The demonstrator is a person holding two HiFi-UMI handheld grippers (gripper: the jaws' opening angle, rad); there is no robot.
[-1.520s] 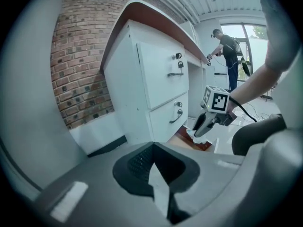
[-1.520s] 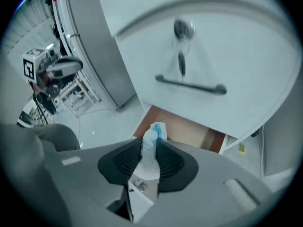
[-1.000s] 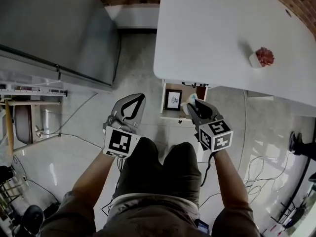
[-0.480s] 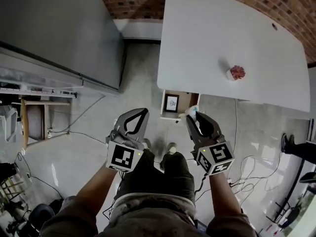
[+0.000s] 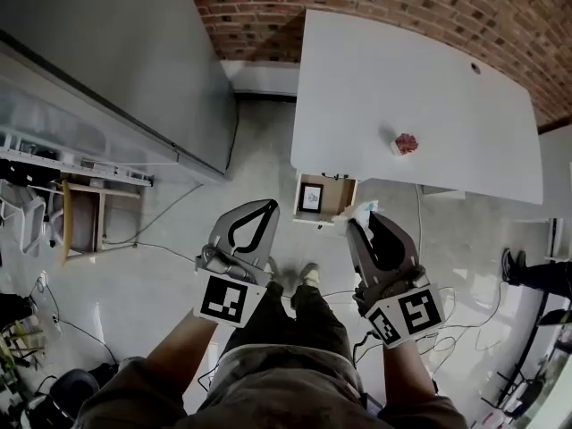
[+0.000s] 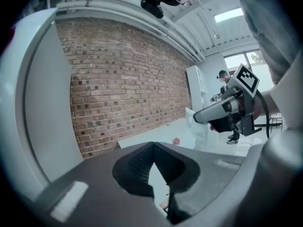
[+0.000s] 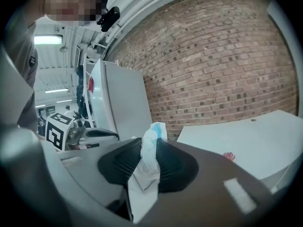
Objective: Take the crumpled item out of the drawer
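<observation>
In the lower middle of the head view, the person's left gripper (image 5: 265, 206) has its jaws pressed together on nothing. To its right, the right gripper (image 5: 356, 228) pinches the crumpled white, blue-tinged tissue-like wad (image 7: 152, 136), which is held clear of the open light-wood drawer (image 5: 344, 195) at frame centre. The wad is soft and loosely bunched, so it could slip from the clamp and fall back in or onto the floor.

Drawer (image 5: 340, 195) interior — partly under table (image 5: 402, 88)
</observation>
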